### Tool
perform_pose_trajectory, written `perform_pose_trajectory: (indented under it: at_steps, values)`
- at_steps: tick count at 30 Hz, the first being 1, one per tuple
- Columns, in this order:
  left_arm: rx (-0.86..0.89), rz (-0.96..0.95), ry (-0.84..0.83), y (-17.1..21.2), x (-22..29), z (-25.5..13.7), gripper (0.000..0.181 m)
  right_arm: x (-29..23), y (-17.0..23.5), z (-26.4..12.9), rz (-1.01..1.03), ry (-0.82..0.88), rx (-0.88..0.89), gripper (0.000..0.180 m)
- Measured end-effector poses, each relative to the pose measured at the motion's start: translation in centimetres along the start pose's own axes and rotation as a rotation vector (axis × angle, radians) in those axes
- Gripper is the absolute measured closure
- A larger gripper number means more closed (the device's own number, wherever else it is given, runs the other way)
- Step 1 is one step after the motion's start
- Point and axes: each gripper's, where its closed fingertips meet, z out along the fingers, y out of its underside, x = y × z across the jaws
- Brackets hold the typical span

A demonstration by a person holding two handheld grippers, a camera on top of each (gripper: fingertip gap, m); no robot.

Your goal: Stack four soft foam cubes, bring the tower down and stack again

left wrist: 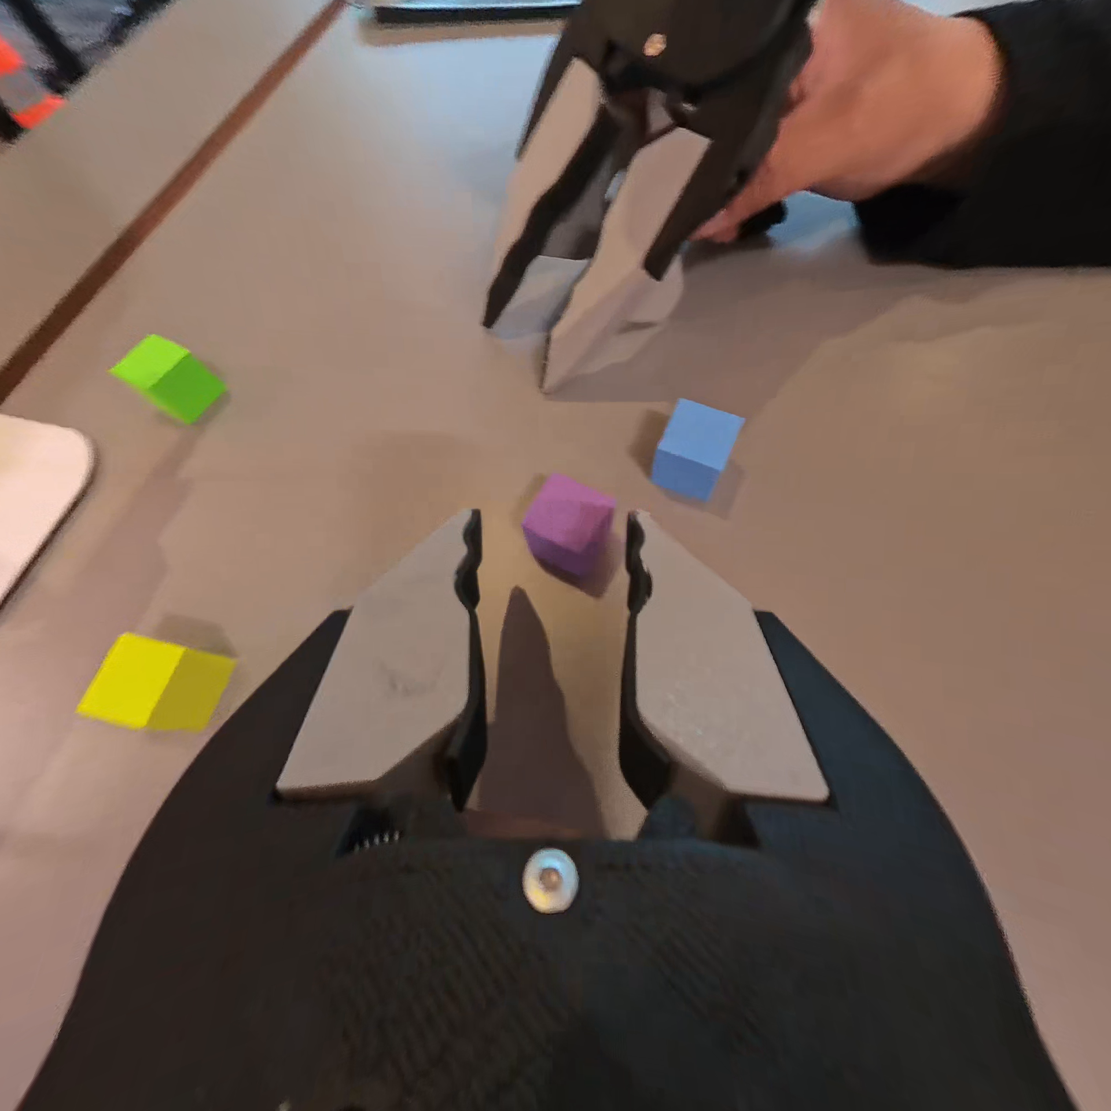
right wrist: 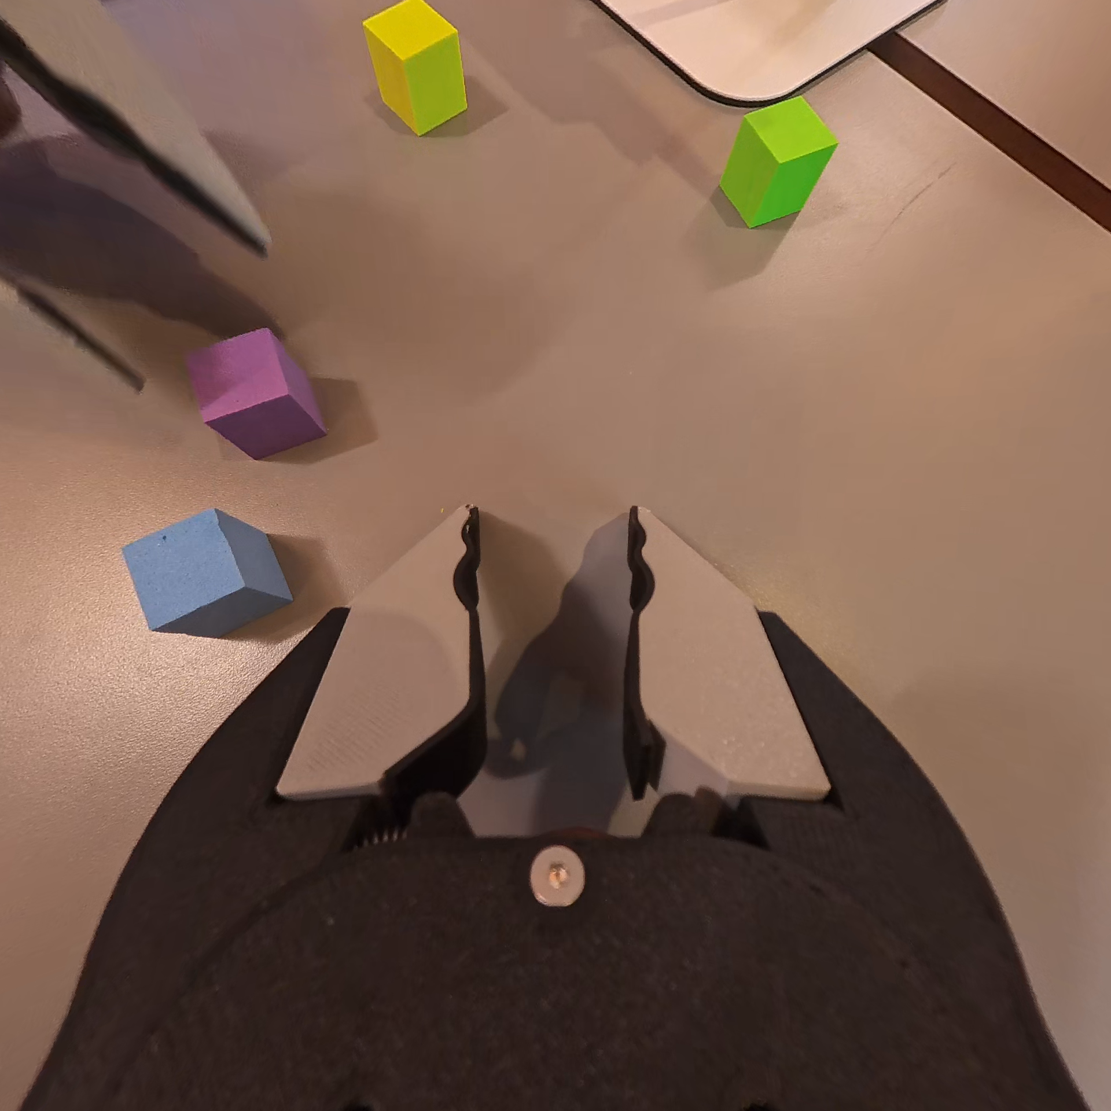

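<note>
Four foam cubes lie apart on the tan table. In the left wrist view my left gripper (left wrist: 553,517) is open, with the purple cube (left wrist: 568,526) just beyond and between its fingertips. The blue cube (left wrist: 697,448) is to its right, the green cube (left wrist: 168,377) far left, the yellow cube (left wrist: 156,682) near left. My right gripper (left wrist: 541,336) shows beyond, open and empty. In the right wrist view my right gripper (right wrist: 552,511) is open over bare table. The blue cube (right wrist: 204,571) and purple cube (right wrist: 255,391) lie left, the yellow cube (right wrist: 418,63) and green cube (right wrist: 778,159) farther off.
A white rounded board (left wrist: 36,487) lies at the left edge of the left wrist view; it also shows top right in the right wrist view (right wrist: 757,42). A dark seam (left wrist: 174,192) runs across the table. A hand in a black sleeve (left wrist: 890,102) holds the right gripper.
</note>
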Motion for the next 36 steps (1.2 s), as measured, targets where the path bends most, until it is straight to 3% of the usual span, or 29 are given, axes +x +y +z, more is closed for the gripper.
perform_pose_trajectory:
  at_steps: [7,9,11,20,36]
  values:
    - [-0.028,0.029,0.178,0.3,0.9,1.3,0.135,0.0,0.0,0.0,0.003,-0.003,0.000,0.133]
    - [-0.086,0.064,0.163,1.4,0.7,1.9,0.138,0.0,0.0,0.0,0.004,-0.005,0.000,0.133]
    - [-0.121,0.086,0.145,2.2,0.6,2.2,0.153,0.0,0.0,0.0,0.002,-0.005,0.000,0.132]
    - [0.057,0.050,0.185,-1.7,2.8,1.6,0.154,0.0,0.0,0.0,0.000,-0.004,0.000,0.132]
    - [0.017,0.098,0.134,-2.6,5.1,2.8,0.154,0.0,0.0,0.0,-0.001,-0.004,0.000,0.132]
